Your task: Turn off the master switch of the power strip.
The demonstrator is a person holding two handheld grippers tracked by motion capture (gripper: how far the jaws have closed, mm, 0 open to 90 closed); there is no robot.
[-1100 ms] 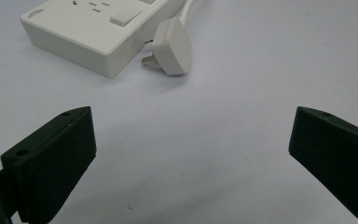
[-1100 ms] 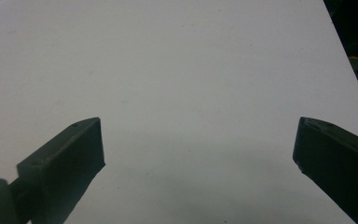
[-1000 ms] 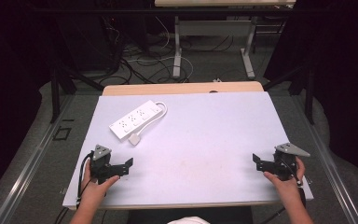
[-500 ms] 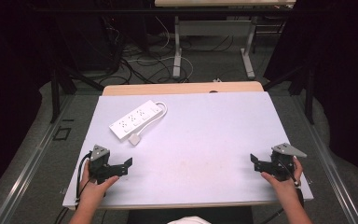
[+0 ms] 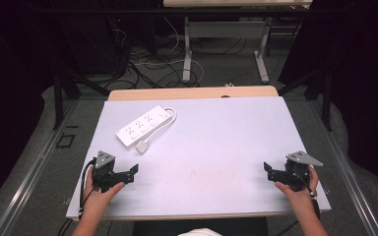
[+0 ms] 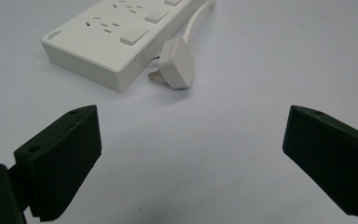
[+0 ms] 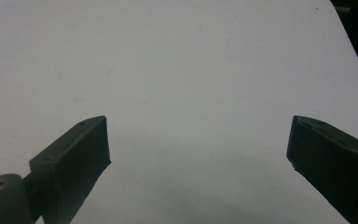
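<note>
A white power strip (image 5: 145,127) lies at the back left of the white table (image 5: 216,142), its cable looping round to a white plug (image 5: 141,147) resting beside it. My left gripper (image 5: 132,171) sits near the front left edge, open and holding nothing, a short way in front of the plug. In the left gripper view, the power strip (image 6: 107,37) and plug (image 6: 177,63) lie ahead of the left gripper (image 6: 191,158), whose jaws stand wide apart. My right gripper (image 5: 269,169) rests near the front right corner, open and empty. In its own view, the right gripper (image 7: 198,158) faces bare table.
A wooden strip (image 5: 192,92) runs along the table's far edge. Beyond it are cables on the floor (image 5: 152,64) and the metal legs of another desk (image 5: 187,54). A dark metal rail (image 5: 34,167) runs along the left side.
The right gripper has shifted slightly left along the front of the table. The left gripper has barely moved. Both stay open.
</note>
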